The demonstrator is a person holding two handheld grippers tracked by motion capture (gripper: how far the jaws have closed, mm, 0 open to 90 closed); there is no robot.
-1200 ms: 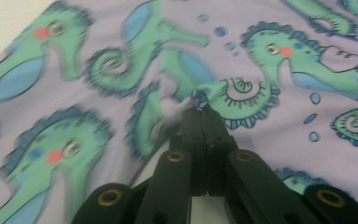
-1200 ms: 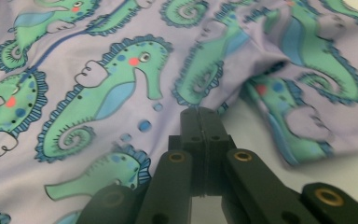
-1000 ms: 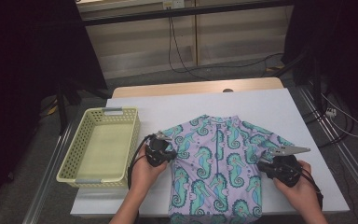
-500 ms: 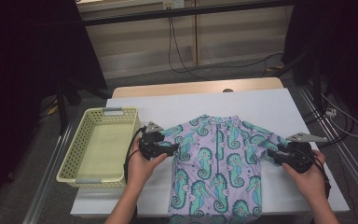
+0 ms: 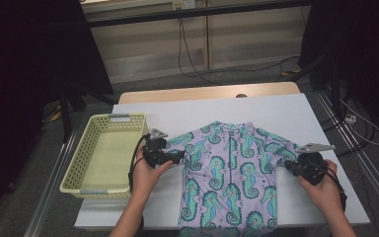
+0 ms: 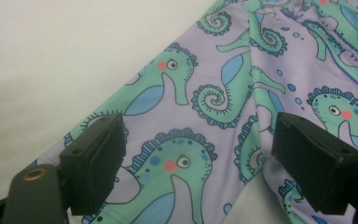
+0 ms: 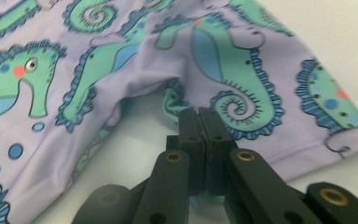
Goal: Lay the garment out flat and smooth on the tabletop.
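At worktop (image 5: 286, 106), both tools on the sleeves of the seahorse shirt (image 5: 232, 173):
Left tool (image 5: 177, 157): jaws stood apart over the sleeve (image 6: 177, 140), pads not pressing; they had just been opening, cloth lying flat under the gap.
Right tool (image 5: 287, 165): jaws together, clamped on the hem edge of the other sleeve (image 7: 242, 79); they had just been closing, cloth pinched between the tips.
Change vs a second ago: both hands ended further out, at the sleeve ends rather than at the shirt's sides.
Shirt: lay face up, flat, mid-worktop, lower hem at the near edge.
Read: likely sleeve spreading or fold prep; left side released, right side gripped.
Basket (image 5: 81, 158): just beside the left hand, nothing visible inside.
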